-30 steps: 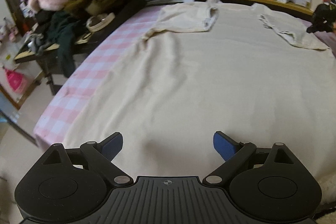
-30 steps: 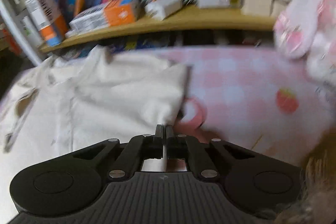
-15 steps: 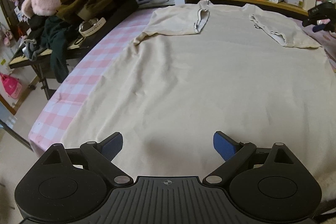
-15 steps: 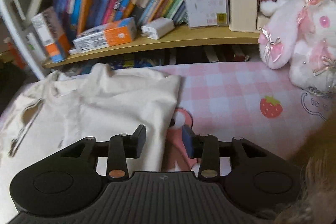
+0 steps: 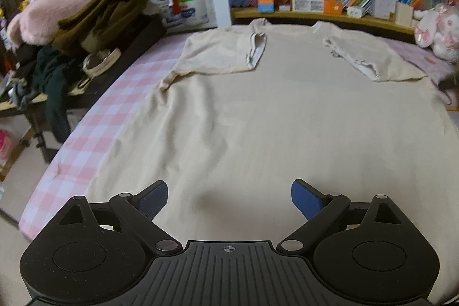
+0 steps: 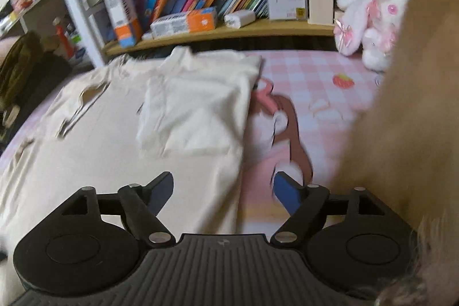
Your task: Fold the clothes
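Cream cloth fills most of the bed: a big T-shirt (image 5: 272, 111) lies flat on a pink and white checked sheet (image 5: 94, 128). Both short sleeves are folded in over the chest. The left sleeve (image 5: 223, 53) and the right sleeve (image 5: 370, 56) lie near the neck end, close to the bookshelf (image 5: 330, 16).

The left tool (image 5: 229, 198) hangs over the bottom part of the shirt. Its two blue pads are wide apart. Nothing is between them and they hold nothing.

The right tool (image 6: 222, 189) is over the right edge of the shirt, where the cream cloth meets the pink sheet. Its jaws are opening. The shirt edge shows below the gap, but the pads do not pinch it. This view is a bit blurry.

A white and pink plush bunny (image 6: 373, 27) sits at the far right by the shelf. A red strawberry print (image 6: 342, 81) is on the sheet near it. Something tan and fuzzy (image 6: 401, 119) covers the right side of the right tool's view; I cannot tell what it is.

A pile of dark clothes (image 5: 94, 19) and a pink fluffy thing (image 5: 46, 16) sit on a desk to the left of the bed.
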